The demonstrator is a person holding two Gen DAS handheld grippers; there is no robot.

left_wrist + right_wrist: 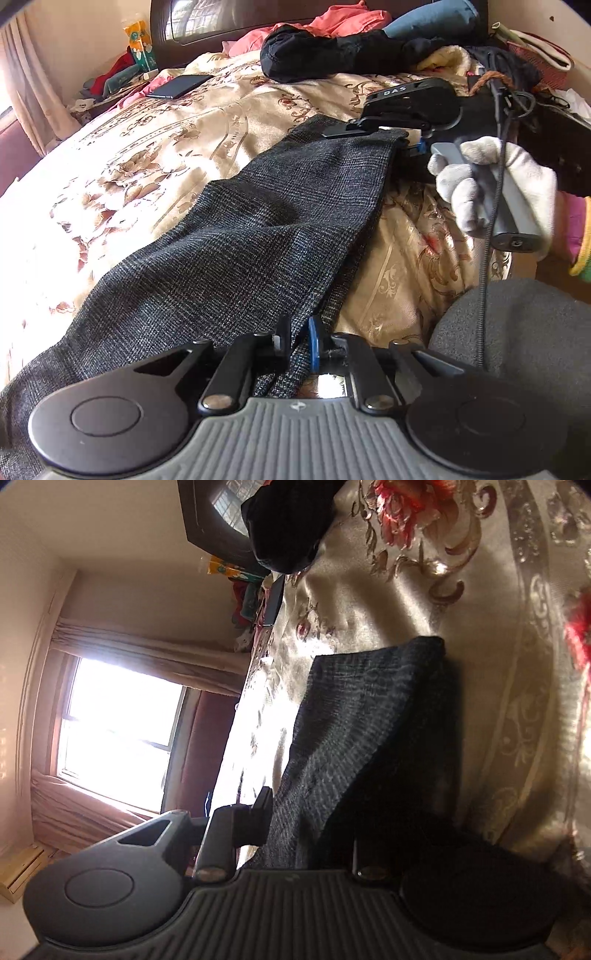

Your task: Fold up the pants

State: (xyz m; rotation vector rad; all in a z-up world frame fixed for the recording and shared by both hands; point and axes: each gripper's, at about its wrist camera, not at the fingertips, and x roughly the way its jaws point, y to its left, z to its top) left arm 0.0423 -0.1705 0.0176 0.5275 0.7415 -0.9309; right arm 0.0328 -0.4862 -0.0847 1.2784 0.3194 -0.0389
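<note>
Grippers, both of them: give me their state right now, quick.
Left gripper: closed on the grey pants, near edge.
Right gripper: closed on the pants' far end, gripped by a gloved hand.

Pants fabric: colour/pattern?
Dark grey pants with a fine check weave; clearest in the left wrist view.

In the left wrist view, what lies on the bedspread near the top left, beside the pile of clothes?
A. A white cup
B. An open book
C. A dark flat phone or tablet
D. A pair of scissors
C: a dark flat phone or tablet lies face up on the floral bedspread, far beyond the grey checked pants; no scissors, cup or book shows there.
</note>
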